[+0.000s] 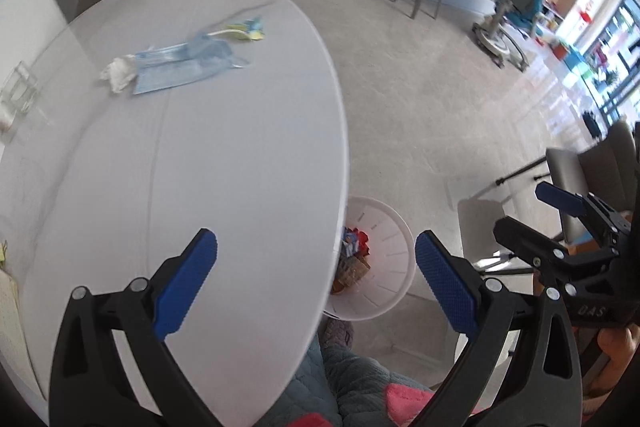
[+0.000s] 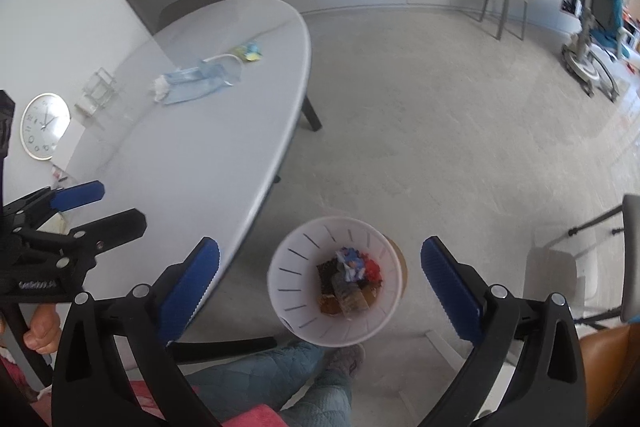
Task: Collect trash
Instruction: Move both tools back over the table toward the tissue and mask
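A white slotted trash bin stands on the floor beside the table, holding several wrappers; it also shows in the left wrist view. On the white oval table lie a crumpled white tissue, a blue plastic packet and a small yellow-blue wrapper. My left gripper is open and empty over the table's near edge. My right gripper is open and empty above the bin. Each gripper shows in the other's view, the right one and the left one.
A clear acrylic holder and a round wall clock sit at the table's left side. A chair stands behind the table, a grey stool by the drawers, another chair at right. My legs are below.
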`<state>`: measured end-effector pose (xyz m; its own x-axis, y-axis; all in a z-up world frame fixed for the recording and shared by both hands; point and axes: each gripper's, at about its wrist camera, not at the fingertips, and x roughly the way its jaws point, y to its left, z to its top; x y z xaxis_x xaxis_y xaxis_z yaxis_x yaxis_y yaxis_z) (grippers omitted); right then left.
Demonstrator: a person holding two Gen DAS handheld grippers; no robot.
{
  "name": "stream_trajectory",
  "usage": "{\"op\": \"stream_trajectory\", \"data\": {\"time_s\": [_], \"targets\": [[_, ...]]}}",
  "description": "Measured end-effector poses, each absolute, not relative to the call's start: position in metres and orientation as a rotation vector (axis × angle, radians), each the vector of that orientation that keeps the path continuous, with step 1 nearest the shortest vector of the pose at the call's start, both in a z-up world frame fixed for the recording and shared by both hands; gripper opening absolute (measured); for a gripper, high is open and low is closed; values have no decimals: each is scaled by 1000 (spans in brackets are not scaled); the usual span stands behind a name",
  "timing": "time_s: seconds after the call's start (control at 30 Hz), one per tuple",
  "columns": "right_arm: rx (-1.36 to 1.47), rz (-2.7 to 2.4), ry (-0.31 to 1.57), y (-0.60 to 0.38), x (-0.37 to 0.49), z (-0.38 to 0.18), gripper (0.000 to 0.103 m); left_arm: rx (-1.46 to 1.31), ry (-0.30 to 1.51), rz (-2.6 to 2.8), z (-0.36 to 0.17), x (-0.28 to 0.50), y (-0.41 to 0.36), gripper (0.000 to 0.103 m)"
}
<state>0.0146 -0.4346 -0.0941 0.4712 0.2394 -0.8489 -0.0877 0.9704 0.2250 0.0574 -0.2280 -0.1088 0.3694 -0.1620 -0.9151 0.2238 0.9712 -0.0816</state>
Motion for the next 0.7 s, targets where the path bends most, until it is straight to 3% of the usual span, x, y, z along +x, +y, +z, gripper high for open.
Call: {"op": "stream_trajectory", "data": {"time_s": [0.4, 0.7], "targets": [[-2, 426, 1055, -309, 104, -80, 100, -131, 1147, 27, -115, 133, -69, 95], [-22, 471, 1084, -232, 191, -92, 100, -238, 1143, 74, -146, 209, -5, 95]]}}
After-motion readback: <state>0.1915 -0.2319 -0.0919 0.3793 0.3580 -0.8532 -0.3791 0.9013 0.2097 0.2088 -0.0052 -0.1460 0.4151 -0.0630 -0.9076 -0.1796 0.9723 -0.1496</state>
